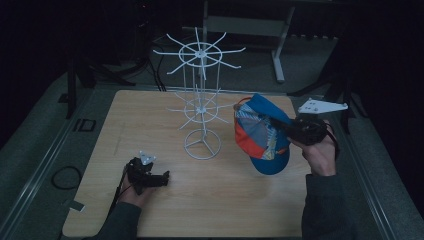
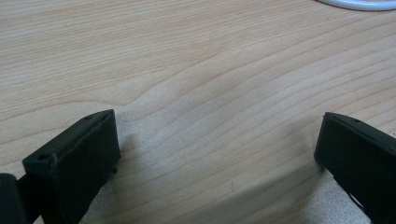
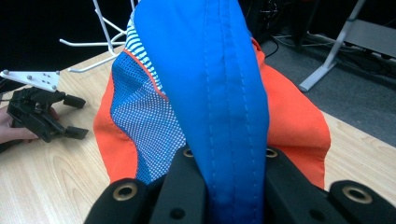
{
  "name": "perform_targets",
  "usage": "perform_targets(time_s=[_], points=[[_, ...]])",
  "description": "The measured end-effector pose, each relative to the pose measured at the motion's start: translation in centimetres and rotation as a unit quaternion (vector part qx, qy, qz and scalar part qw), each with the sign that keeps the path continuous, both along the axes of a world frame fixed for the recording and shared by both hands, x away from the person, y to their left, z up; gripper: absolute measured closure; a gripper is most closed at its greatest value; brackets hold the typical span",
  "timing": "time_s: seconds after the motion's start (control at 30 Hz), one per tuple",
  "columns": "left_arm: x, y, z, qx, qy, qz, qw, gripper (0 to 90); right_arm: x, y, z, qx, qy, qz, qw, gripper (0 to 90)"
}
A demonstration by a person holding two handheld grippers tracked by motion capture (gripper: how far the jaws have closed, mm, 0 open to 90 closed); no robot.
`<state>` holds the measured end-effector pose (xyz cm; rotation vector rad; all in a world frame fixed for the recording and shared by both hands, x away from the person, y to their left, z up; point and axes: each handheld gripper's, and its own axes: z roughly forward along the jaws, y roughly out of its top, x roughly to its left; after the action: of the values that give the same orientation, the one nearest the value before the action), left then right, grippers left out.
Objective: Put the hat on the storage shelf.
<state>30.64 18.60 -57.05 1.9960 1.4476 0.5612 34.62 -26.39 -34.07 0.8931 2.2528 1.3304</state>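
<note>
The right gripper (image 1: 280, 126) is held up over the right side of the wooden table (image 1: 150, 115), and its jaws are closed tight on a cap (image 1: 262, 132) (blue, w/ orange panels and a striped, dotted part). In the right gripper view the two black jaws pinch a blue stitched fold of the cap (image 3: 219, 93) from both sides, no gap to see btw. them and the cloth. The cap hangs in the air, tilted, its blue brim lowest and near the table surface but I cannot tell if it touches. Its upper left edge is just beside the lower arms of the white wire rack (image 1: 201, 100), which stands upright in the middle of the table on a round ring base (image 1: 202, 144); from the high view it looks close to one arm tip, touching or not is unclear. The grey plate (image 1: 321, 106) on top of the right gripper sits past the right edge of the table. The left gripper (image 1: 162, 179) rests low on the front left part of the table, well apart from the rack base and the cap. Its jaws are wide apart and hold nothing: in the left gripper view there is bare wood btw. them, and only a bit of the white ring base (image 2: 359, 3) at the top edge. The front centre of the table, btw. the two hands, is free wood, also the whole left back corner. The right hand (image 1: 319, 152) is near the right table edge.
</note>
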Motion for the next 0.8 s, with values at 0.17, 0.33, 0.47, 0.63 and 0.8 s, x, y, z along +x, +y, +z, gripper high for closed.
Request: perform_targets(time_s=[0.17,0.33,0.47,0.63,0.8], points=[[0.0,0.0,0.0,-0.001,-0.001,0.001,1.0000,0.1,-0.1,0.0,0.4,0.007,-0.003,0.000,1.0000,88.1],[0.0,0.0,0.0,-0.001,0.000,0.001,1.0000,0.1,-0.2,-0.2,0.9,0.015,-0.009,0.006,0.9998,88.1],[0.0,0.0,0.0,-0.001,-0.001,0.001,1.0000,0.1,-0.3,-0.1,1.1,0.015,-0.011,0.007,0.9998,88.0],[0.0,0.0,0.0,-0.001,-0.001,0.001,1.0000,0.1,-0.4,0.0,1.3,0.015,-0.014,0.009,0.9997,88.1],[0.0,0.0,0.0,0.000,-0.001,0.000,1.0000,0.1,-0.5,0.0,1.5,0.021,-0.021,0.011,0.9995,88.1]])
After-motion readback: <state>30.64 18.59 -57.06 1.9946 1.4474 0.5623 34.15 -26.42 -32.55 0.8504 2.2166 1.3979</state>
